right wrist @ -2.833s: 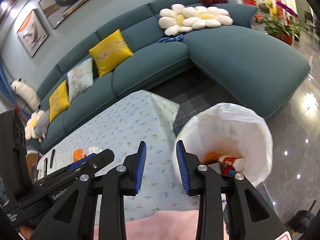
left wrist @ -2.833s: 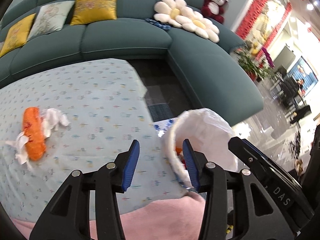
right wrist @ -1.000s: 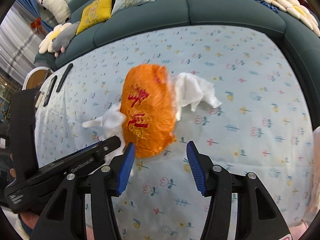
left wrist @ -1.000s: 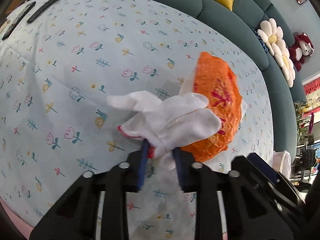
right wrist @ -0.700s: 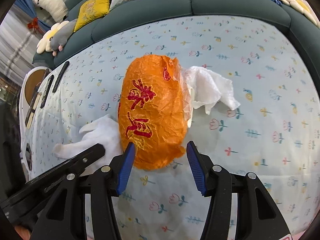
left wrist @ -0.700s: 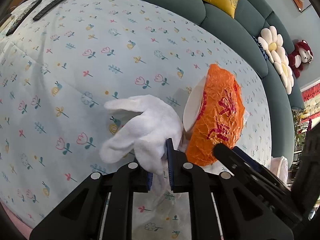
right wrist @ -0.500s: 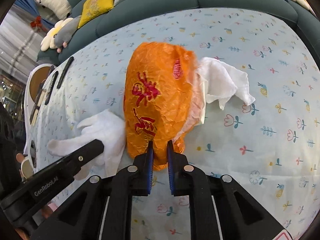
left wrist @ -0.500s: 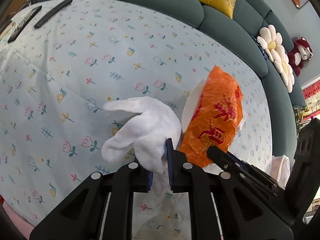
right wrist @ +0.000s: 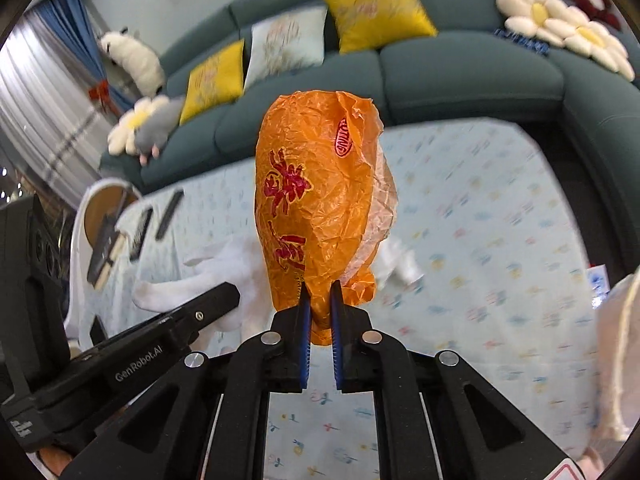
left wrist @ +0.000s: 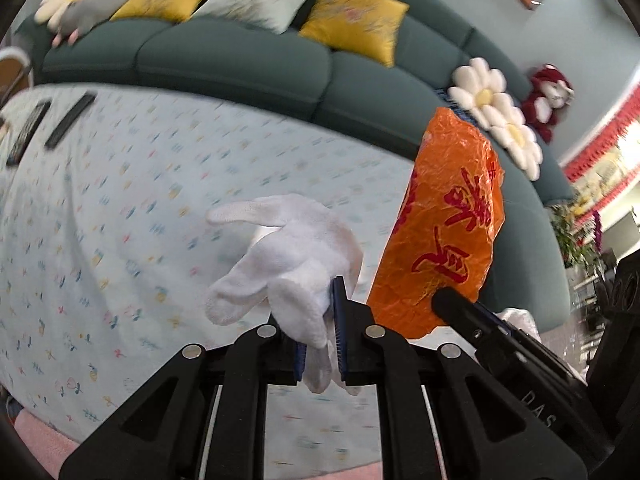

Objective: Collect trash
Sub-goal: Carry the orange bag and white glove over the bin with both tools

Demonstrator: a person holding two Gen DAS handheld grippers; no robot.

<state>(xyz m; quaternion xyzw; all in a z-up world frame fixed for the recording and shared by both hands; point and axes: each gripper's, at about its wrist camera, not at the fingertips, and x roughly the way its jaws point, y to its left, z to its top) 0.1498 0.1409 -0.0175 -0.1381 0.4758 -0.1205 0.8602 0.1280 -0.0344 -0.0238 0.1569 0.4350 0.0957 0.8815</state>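
- The left gripper [left wrist: 320, 336], at the lower middle of the left wrist view, is clamped on a white glove [left wrist: 292, 264]; the glove's cuff end hangs down between the blue pads while its fingers stick out to the left, clear of the table.
- The right gripper [right wrist: 319, 320], at the lower middle of the right wrist view, pinches the bottom edge of an orange plastic bag [right wrist: 320, 196] with red characters; the bag stands up from the jaws, lifted off the table.
- In the left wrist view the same bag appears right of centre, just beside the glove, with the right gripper's black finger beneath it.
- A second white glove [right wrist: 400, 262] lies blurred on the flowered tablecloth [right wrist: 500, 216], behind and right of the bag.
- Dark remote controls [left wrist: 68, 120] lie at the upper left of the table in the left wrist view.
- A teal sofa [left wrist: 240, 60] with yellow cushions [left wrist: 356, 16] runs across the top of both views.
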